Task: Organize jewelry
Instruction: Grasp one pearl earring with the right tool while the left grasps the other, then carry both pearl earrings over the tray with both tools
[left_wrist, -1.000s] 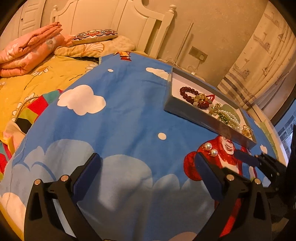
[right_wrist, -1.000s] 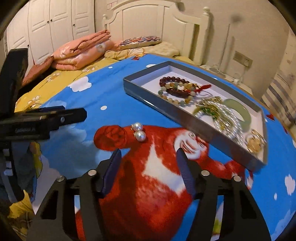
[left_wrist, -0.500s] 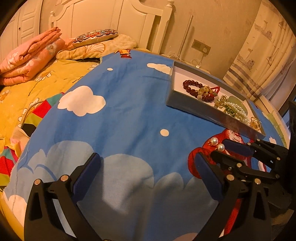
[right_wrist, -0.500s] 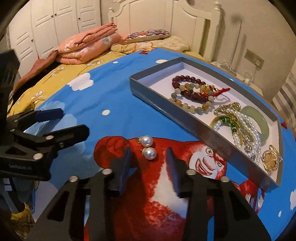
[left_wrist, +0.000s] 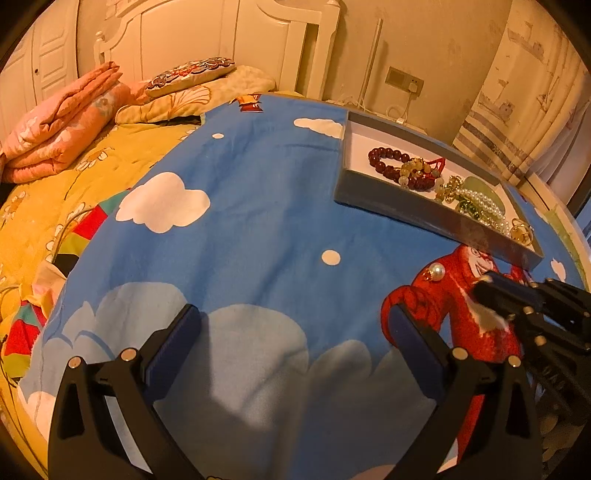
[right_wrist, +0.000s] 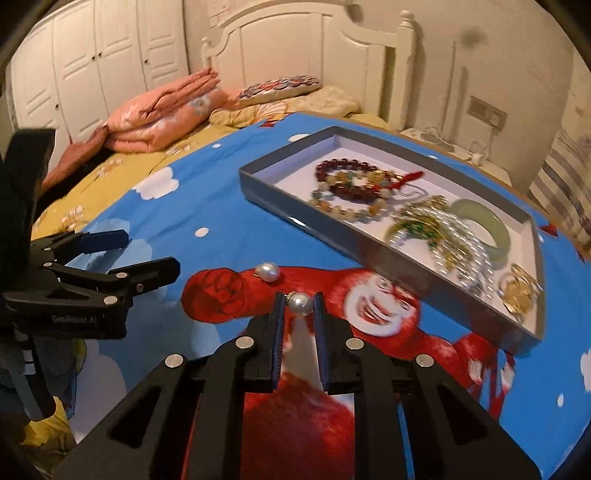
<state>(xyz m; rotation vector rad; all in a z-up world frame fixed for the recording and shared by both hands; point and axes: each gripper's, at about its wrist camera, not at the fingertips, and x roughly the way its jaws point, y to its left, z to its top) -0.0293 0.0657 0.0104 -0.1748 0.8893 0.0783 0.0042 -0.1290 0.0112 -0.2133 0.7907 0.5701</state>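
A grey tray (right_wrist: 413, 273) (left_wrist: 424, 210) with a white floor lies on the blue cartoon bedspread and holds bead bracelets (right_wrist: 351, 181), a pearl string (right_wrist: 458, 240) and a green bangle (right_wrist: 491, 225). Two pearl earrings are outside it. My right gripper (right_wrist: 300, 304) is shut on one pearl earring (right_wrist: 300, 303) over the red ape print. The other pearl earring (right_wrist: 269, 272) (left_wrist: 437, 272) lies on the cloth just left of it. My left gripper (left_wrist: 291, 321) is open and empty above the cloth, well left of the tray; it also shows in the right wrist view (right_wrist: 144, 254).
Folded pink blankets (left_wrist: 62, 136) and a patterned pillow (left_wrist: 192, 74) lie at the head of the bed by the white headboard (right_wrist: 314, 62). White wardrobes (right_wrist: 92, 66) stand at the far left. A curtain (left_wrist: 517, 110) hangs at the right.
My right gripper has moved forward to the earrings and closed on one pearl, parting it from the other. The left gripper stays open and has shifted slightly.
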